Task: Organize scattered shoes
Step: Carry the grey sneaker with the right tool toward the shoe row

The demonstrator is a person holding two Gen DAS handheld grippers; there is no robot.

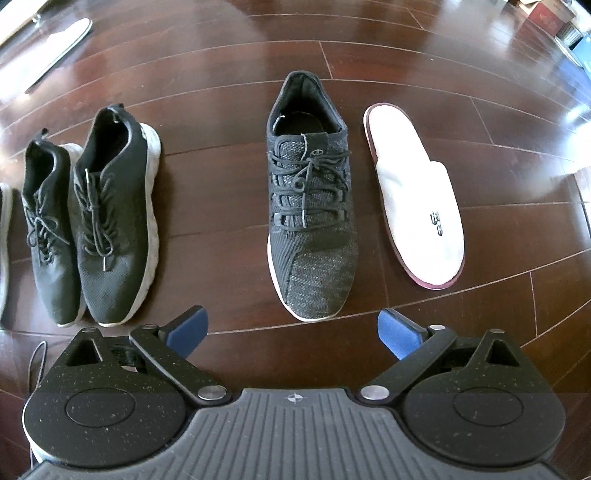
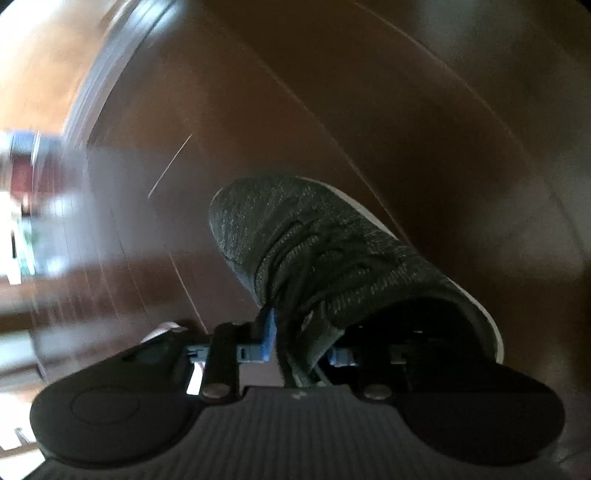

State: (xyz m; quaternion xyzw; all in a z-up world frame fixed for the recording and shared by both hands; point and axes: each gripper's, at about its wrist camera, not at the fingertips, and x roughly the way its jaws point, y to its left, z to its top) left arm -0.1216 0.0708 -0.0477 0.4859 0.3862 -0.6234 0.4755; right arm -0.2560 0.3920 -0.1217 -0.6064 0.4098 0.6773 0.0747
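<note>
In the left wrist view a dark grey knit sneaker (image 1: 310, 206) with a white sole stands alone on the wooden floor, toe toward me. My left gripper (image 1: 291, 332) hovers open just short of its toe, nothing between the blue pads. A pair of black sneakers (image 1: 92, 221) sits side by side to the left. A white slipper (image 1: 417, 195) lies to the right. In the blurred right wrist view my right gripper (image 2: 303, 339) is shut on the collar of a matching grey knit sneaker (image 2: 325, 243), held above the floor with its toe pointing away.
Dark wooden floor (image 1: 221, 122) spreads all around. The edge of another shoe (image 1: 5, 251) shows at the far left, and a pale flat insole-like piece (image 1: 59, 51) lies at the top left. Boxes (image 1: 554, 18) stand at the top right corner.
</note>
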